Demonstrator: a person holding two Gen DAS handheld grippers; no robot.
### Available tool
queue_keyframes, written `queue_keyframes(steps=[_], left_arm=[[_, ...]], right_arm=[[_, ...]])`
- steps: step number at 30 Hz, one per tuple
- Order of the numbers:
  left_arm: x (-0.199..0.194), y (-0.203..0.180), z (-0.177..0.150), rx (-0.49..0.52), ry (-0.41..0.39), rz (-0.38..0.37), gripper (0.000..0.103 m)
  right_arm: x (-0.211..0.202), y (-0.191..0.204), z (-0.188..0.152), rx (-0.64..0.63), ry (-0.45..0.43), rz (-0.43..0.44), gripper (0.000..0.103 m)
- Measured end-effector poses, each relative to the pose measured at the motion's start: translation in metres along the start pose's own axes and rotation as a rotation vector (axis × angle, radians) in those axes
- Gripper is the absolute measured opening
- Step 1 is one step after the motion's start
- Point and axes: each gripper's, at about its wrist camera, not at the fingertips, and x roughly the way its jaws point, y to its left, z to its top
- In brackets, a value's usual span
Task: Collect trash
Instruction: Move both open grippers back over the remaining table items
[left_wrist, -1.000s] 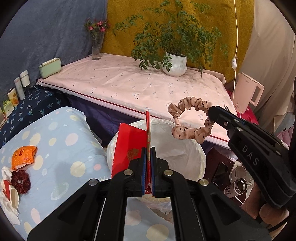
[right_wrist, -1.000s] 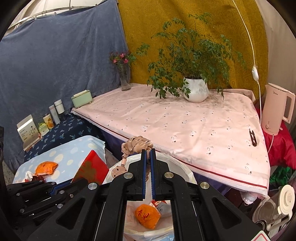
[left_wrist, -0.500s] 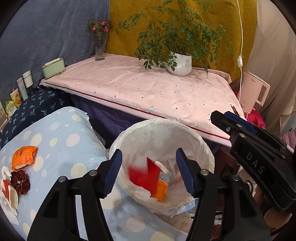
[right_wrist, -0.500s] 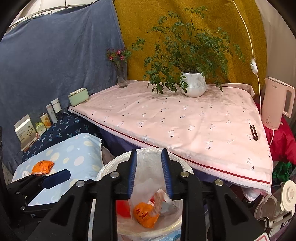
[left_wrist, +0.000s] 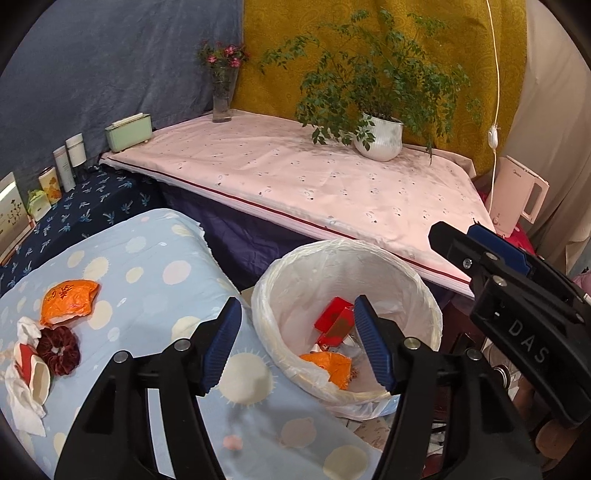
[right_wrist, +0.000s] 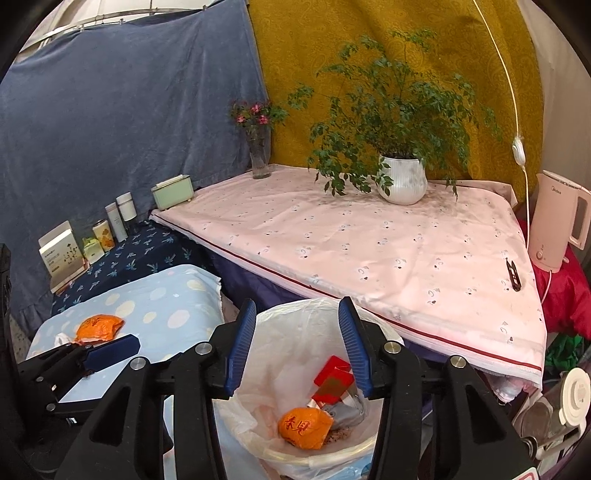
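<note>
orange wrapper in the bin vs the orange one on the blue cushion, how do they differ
The orange wrapper in the bin lies among other trash inside the white-lined bin; the orange wrapper on the cushion lies in the open on the spotted blue cushion, not yet collected, with tissues nearby. Both are crumpled orange with red characters.

Thin translucent plastic bin liner (left_wrist: 295, 269), crinkled glossy orange wrapper (left_wrist: 68, 303), matt pink cotton tablecloth (left_wrist: 295, 177), glazed ribbed ceramic pot (left_wrist: 380, 138), velvety scrunchie (left_wrist: 59, 349).

The right gripper's finger (right_wrist: 354, 350) covers part of the red packet (right_wrist: 330, 380) in the bin (right_wrist: 295, 314). The bin's near rim runs off the bottom edge. Labels on the far-left boxes (right_wrist: 61, 254) are too small to read.
</note>
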Motion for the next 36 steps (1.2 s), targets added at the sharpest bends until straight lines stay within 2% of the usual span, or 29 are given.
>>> queue_keyframes(steps=[3,17,23,31,36], left_arm=[[-0.007,0.009,-0.002,-0.014,-0.006,0.01,0.06],[-0.036,0.055,-0.009,-0.091,-0.039,0.057,0.065],[-0.046,0.076,-0.014,-0.128,-0.045,0.08,0.066],[-0.067,0.114,-0.025,-0.188,-0.071,0.139,0.076],[-0.08,0.144,-0.038,-0.238,-0.079,0.18,0.078]], right_arm=[[-0.005,0.01,0.001,-0.014,-0.008,0.009,0.052],[-0.016,0.056,0.004,-0.075,-0.013,0.058,0.053],[-0.02,0.077,0.003,-0.096,-0.016,0.076,0.057],[-0.026,0.113,0.001,-0.14,-0.016,0.11,0.059],[-0.027,0.138,-0.003,-0.166,-0.011,0.135,0.063]])
